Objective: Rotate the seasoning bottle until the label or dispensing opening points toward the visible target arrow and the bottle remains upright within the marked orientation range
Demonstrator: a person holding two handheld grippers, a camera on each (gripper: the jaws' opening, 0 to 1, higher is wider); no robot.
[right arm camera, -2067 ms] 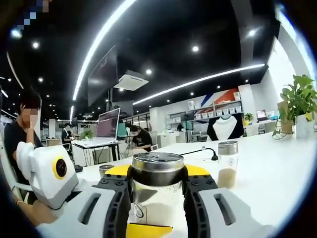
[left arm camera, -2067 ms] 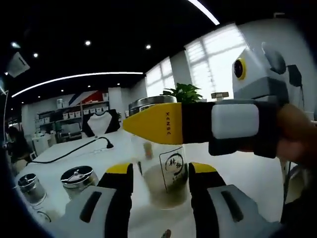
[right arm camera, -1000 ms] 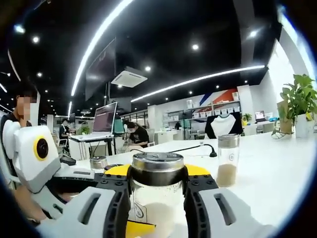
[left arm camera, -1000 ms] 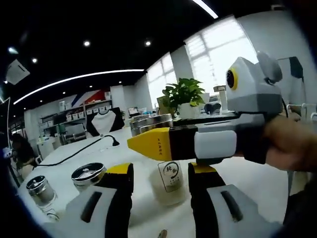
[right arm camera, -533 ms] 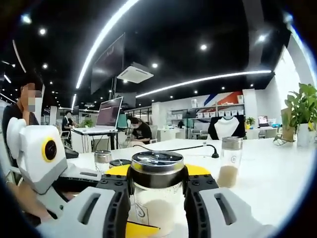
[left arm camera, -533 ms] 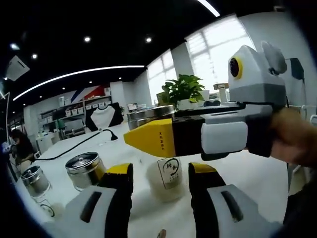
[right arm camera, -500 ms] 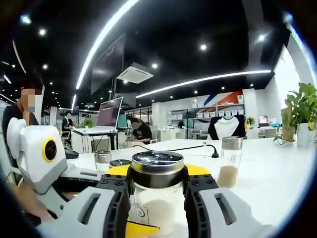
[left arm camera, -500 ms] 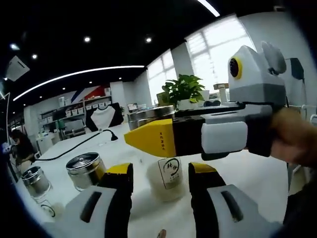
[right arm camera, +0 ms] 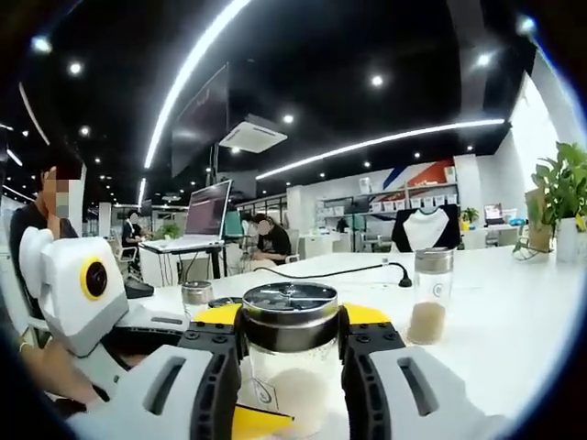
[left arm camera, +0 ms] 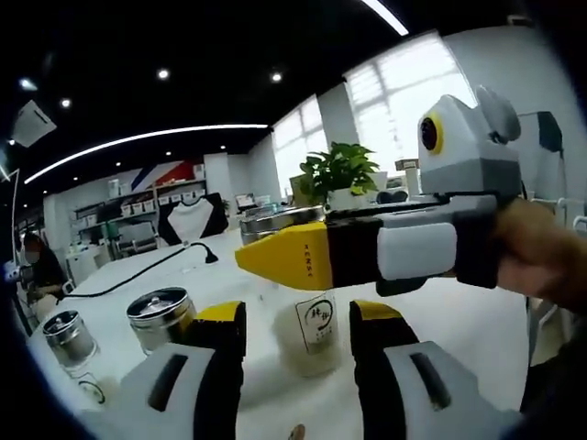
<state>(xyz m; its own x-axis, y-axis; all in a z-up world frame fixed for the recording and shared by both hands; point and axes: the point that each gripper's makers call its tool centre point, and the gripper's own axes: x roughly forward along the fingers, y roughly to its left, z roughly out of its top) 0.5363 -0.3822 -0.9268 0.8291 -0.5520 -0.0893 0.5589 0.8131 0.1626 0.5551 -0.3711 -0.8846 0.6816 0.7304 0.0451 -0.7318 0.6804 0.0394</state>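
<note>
— Where is the seasoning bottle (right arm camera: 290, 362) right now?

— In the right gripper view it stands upright between the yellow-tipped jaws of the right tongs (right arm camera: 290, 321), which are closed against its sides just under the metal lid (right arm camera: 290, 302). Pale granules fill its lower part. In the left gripper view the same bottle (left arm camera: 310, 330) sits on the white counter (left arm camera: 459, 321) with its label facing that camera, and the right tongs (left arm camera: 284, 257) reach in from the right, a hand (left arm camera: 541, 261) wrapped around their grip.

— And the left tongs?

— The left tongs (left arm camera: 295, 316) are spread wide and hold nothing; the bottle stands just beyond the gap between their jaws. In the right gripper view they (right arm camera: 138, 325) lie to the left, close beside the bottle.

— Anything else on the counter?

— Two squat metal-lidded jars (left arm camera: 160, 316) (left arm camera: 69, 335) stand to the left in the left gripper view. A taller glass bottle (right arm camera: 430, 298) with tan contents stands further off to the right in the right gripper view. A black cable (right arm camera: 321, 272) runs across the far part of the counter, and a potted plant (left arm camera: 341, 174) stands by the window.
</note>
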